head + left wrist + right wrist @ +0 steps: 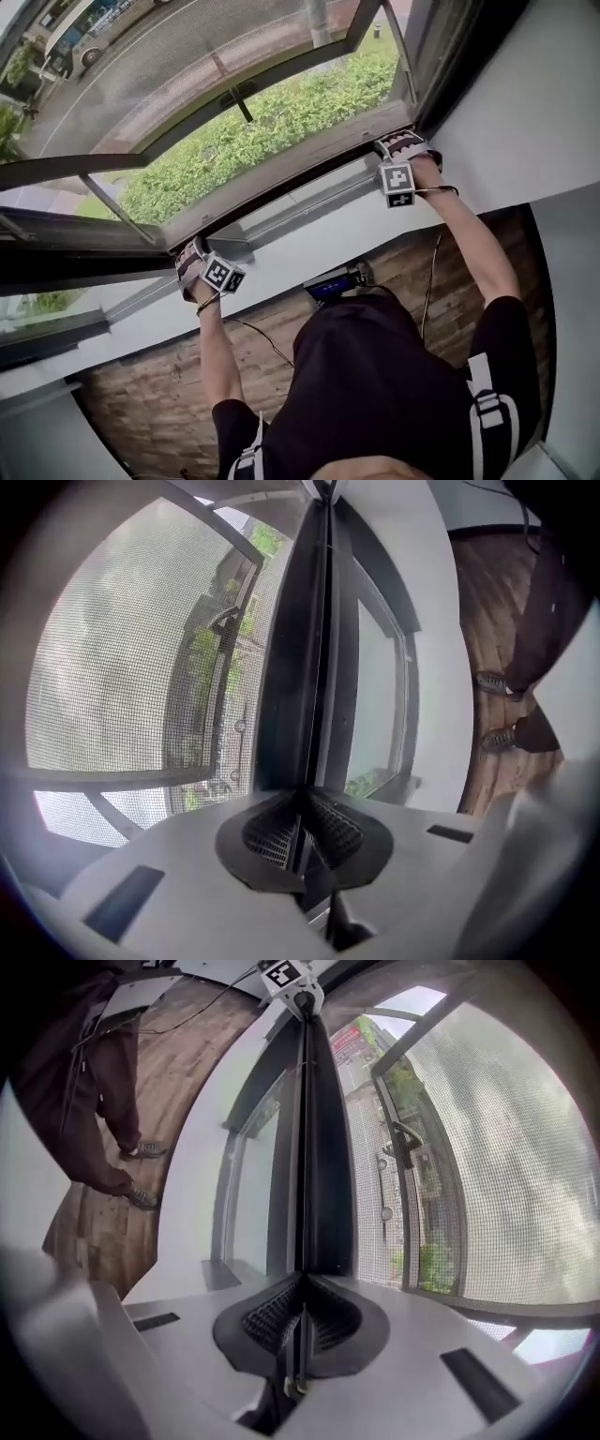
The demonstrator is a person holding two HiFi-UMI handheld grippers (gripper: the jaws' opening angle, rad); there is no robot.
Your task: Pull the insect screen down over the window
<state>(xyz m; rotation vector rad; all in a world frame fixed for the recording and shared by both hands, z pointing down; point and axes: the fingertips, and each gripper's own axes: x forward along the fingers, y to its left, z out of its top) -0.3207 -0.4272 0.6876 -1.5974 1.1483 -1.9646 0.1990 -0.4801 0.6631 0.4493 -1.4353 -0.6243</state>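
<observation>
The insect screen's dark bottom bar [300,173] runs slantwise just above the white sill [281,253]. Grey mesh [187,103] stretches from it over the window opening. My left gripper [194,266] is shut on the bar's left end and my right gripper [397,150] on its right end. In the left gripper view the bar [314,667] runs straight up out of the closed pads [328,827], with the mesh [112,667] to its left. The right gripper view shows the bar [319,1147] pinched between the ribbed pads [272,1316], and the mesh [506,1147] on the right.
Beyond the mesh an outward-opened casement frame [112,211] hangs over a green hedge [281,112] and a street. A fixed glass pane [56,305] lies left of the opening. The person stands on wooden floor [141,394], with cables [431,272] trailing from the grippers.
</observation>
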